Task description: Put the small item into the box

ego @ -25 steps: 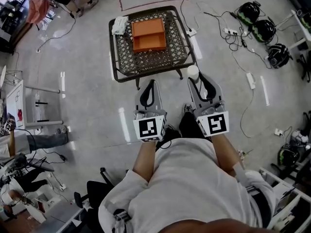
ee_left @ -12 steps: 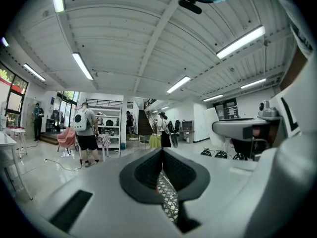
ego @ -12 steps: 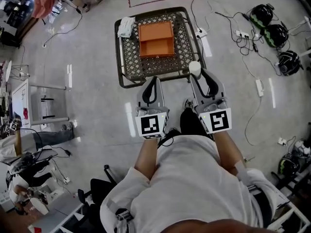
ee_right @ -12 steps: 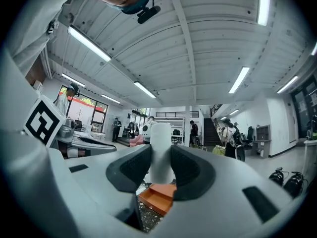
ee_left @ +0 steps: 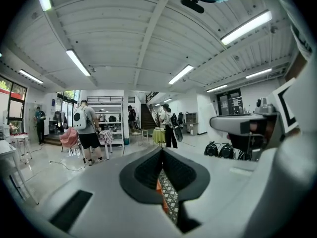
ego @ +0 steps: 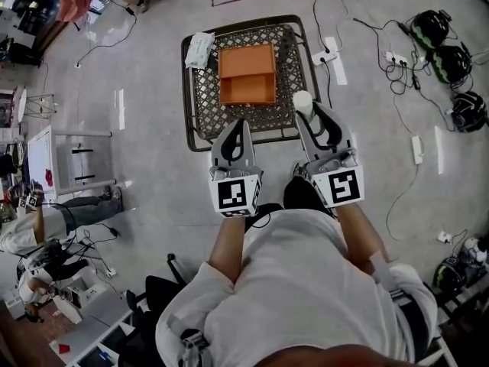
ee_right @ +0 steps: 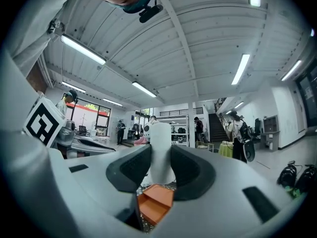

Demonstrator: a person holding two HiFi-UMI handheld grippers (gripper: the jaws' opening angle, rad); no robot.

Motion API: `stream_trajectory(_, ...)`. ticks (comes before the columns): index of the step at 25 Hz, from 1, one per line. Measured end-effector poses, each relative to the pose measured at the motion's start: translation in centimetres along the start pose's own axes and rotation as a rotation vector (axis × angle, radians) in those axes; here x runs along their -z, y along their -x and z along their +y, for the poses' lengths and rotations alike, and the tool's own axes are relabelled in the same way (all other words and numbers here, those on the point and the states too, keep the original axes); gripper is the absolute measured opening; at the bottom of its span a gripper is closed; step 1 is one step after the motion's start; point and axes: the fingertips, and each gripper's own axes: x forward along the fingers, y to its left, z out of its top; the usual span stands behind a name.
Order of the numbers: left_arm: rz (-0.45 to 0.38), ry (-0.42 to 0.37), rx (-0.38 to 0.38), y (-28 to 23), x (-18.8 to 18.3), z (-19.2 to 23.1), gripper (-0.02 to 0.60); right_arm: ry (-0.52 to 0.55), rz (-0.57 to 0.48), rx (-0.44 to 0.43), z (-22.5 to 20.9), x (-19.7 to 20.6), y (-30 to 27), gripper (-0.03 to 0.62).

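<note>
**You've closed on the table, and the item is not yet over the box**

The dark metal lattice-top table (ego: 205, 102) has come much nearer to you in the last second. A moment ago both gripper tips stood short of its near rim, and now they reach over it. That puts the open orange rectangular box (ego: 247, 73) just beyond your tips, in the middle of the tabletop (a crumpled white wrapper (ego: 199, 48) lies at the table's far-left corner, clear of your path). By my reading the approach is nearly done and the drop has not begun.

Both forearms are stretched forward side by side, grippers roughly level and pointing at the table.

The left gripper (ego: 238, 127) has its jaws together on nothing, and only a slit of lattice and orange shows between them.

The right gripper (ee_right: 160, 168) is clamped on the small white cylindrical item (ee_right: 160, 150), held upright between the pads. It sits over the table's near-right edge, right of the box, so you likely need to carry it farther and leftward before letting go.
</note>
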Motion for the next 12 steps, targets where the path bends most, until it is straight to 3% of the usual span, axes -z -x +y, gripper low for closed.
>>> stream_trajectory(12,0.085,0.035,-0.058,-4.4,2.9,1.9,0.009,-0.011,0.095,-0.106,-2.2,4.1,-5.0,0.121)
